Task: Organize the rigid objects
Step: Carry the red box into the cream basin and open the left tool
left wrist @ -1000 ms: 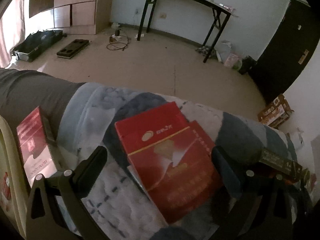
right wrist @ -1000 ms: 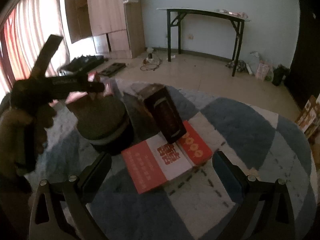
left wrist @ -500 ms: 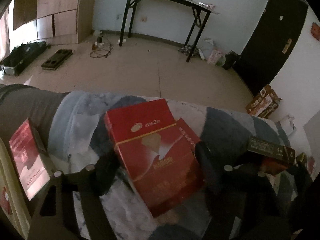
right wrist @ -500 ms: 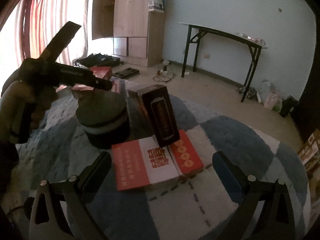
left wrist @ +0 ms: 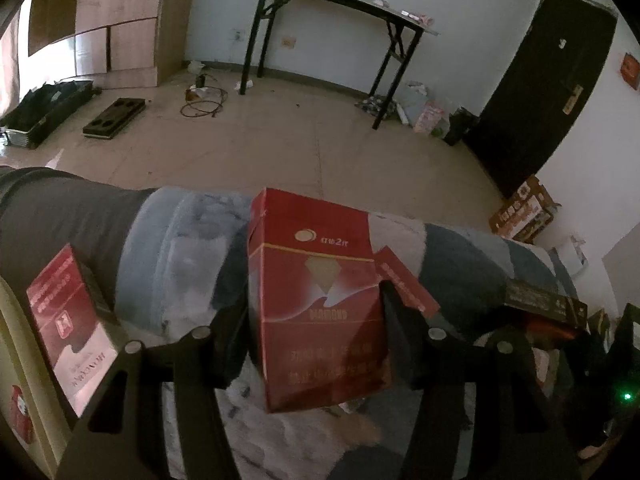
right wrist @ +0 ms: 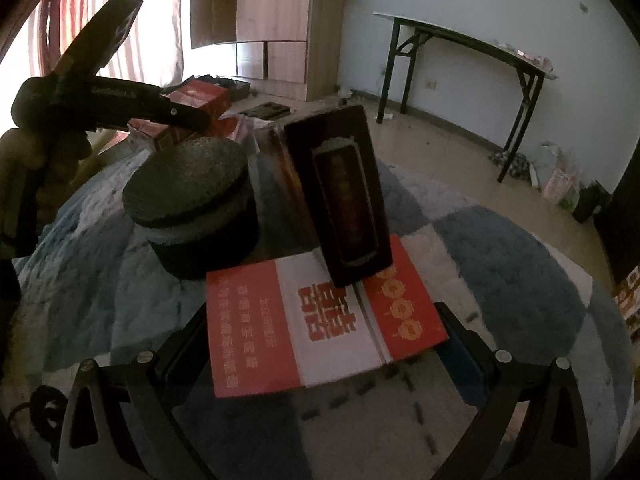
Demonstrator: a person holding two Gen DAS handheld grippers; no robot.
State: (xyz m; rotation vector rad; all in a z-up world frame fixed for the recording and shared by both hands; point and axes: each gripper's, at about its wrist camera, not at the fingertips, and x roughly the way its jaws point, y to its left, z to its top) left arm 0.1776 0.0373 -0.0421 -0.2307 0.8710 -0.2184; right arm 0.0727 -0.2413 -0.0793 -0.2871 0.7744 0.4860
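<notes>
Left hand-held gripper (left wrist: 316, 312) clamped on red carton (left wrist: 316, 304), right hand-held gripper (right wrist: 324, 340) spread wide around red-and-white box (right wrist: 320, 320)

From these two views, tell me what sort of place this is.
Probably a sparsely furnished room in a home: tiled floor, a wooden wardrobe, a black folding table against the wall, and a blue patchwork blanket under the boxes.

In the right wrist view, the red-and-white flat box (right wrist: 326, 326) fills the gap between the right tool (right wrist: 320, 344) fingers. Behind it the dark tall box (right wrist: 340, 196) and the round black container (right wrist: 196, 200) block the centre of the frame. Bare blanket (right wrist: 500, 264) lies open at right and along the bottom. In the left wrist view, a red carton (left wrist: 316, 312) fills the left tool (left wrist: 314, 340); a red-and-white pack (left wrist: 70, 320) stands at lower left, with open blanket between them.
</notes>
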